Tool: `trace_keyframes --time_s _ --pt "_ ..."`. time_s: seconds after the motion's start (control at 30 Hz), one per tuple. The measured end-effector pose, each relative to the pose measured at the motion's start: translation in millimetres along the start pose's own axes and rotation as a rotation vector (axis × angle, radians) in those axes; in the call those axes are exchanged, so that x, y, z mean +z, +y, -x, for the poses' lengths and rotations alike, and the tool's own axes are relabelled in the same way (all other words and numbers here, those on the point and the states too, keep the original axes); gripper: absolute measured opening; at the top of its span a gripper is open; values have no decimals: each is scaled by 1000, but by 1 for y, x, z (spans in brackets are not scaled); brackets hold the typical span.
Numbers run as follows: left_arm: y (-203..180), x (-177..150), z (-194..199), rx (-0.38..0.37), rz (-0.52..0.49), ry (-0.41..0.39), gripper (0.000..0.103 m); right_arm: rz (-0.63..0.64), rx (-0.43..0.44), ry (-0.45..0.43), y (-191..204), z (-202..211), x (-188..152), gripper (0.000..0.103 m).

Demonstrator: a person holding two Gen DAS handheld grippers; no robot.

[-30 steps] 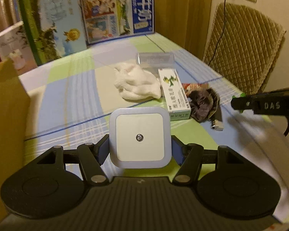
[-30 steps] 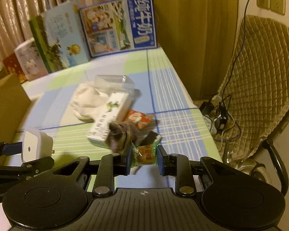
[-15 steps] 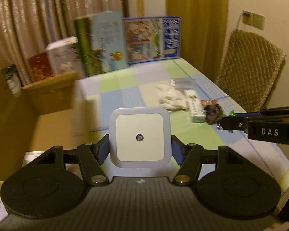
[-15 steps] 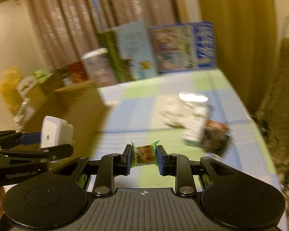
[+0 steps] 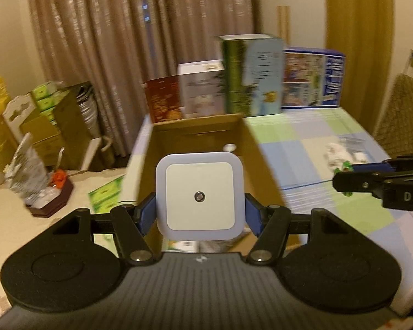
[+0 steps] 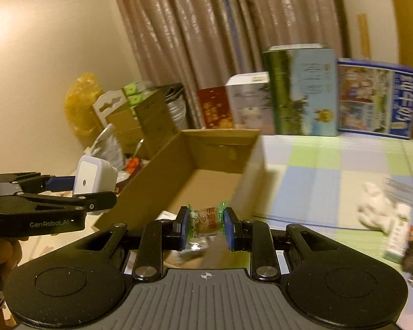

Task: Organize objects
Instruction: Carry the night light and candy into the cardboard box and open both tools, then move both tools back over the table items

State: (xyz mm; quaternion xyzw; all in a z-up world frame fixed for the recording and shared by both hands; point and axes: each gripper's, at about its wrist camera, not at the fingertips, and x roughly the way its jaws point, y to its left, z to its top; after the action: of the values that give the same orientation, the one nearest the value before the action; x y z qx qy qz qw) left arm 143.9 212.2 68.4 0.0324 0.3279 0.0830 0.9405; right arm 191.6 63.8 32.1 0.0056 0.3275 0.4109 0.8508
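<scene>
Left tongs (image 5: 200,214) grasping night light (image 5: 200,194); right tongs (image 6: 205,227) grasping candy (image 6: 206,220); cardboard box (image 6: 220,148) on checked tablecloth (image 6: 330,170), curtains (image 5: 124,41) behind.

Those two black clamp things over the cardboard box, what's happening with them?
A person is tidying up with a hand-held gripper in each hand. The left gripper is clamped on a white square night light, and the right gripper is pinching a small wrapped candy. Both are held above the open cardboard box at the edge of the checked table, nothing dropped in yet. A white cloth and a small carton lie on the table.
</scene>
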Motion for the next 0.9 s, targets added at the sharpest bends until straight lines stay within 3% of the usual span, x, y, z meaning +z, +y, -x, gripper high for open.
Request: trace_keyframes --time_s 0.27,0.33,0.37,0.4,0.43,0.67,0.9 --pt "35 -6 -28 -7 32 25 61 -49 59 31 2 -52 8 24" --pt "37 -7 -40 -10 33 31 61 -72 90 23 -3 -60 8 36" --pt "36 -7 -46 -8 30 35 61 -77 91 12 -6 -62 8 50" --pt "36 -7 -52 1 27 36 63 -80 90 1 -8 -63 7 53" --pt "35 -7 -56 10 21 35 68 -85 93 -6 -11 -63 6 53" --pt "40 -17 -64 5 61 39 68 -115 56 -20 -29 -54 -2 54" --pt "34 -28 -42 -9 86 35 68 -125 28 -32 -35 -20 -15 54"
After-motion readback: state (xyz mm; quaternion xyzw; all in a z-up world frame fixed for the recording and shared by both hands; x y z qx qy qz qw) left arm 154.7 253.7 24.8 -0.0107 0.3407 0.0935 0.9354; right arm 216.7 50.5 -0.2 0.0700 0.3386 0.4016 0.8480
